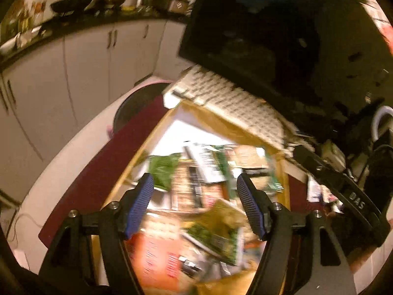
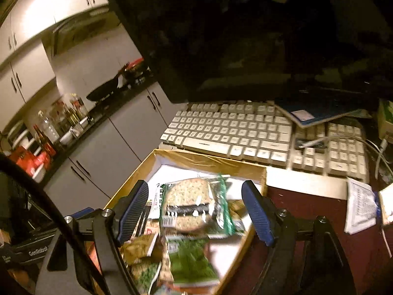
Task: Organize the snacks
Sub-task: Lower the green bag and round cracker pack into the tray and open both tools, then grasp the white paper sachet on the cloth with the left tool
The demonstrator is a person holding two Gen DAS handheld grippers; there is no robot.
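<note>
Cardboard shallow box (image 2: 208,158) holds mixed snack packets, a clear cracker packet (image 2: 194,204) on top.
Left gripper (image 1: 195,204) and right gripper (image 2: 195,206) hang above it, jaws spread, empty; white keyboard (image 2: 245,132) touches its far rim.

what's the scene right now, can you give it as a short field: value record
setting: desk with a white keyboard and a dark monitor, kitchen cabinets behind
container: open cardboard box in front of the keyboard
contents: snack packets, among them a clear cracker packet and a green packet
left gripper: open, above the box, holding nothing
right gripper: open, above the cracker packet, not gripping it
image quality: blurred
</note>
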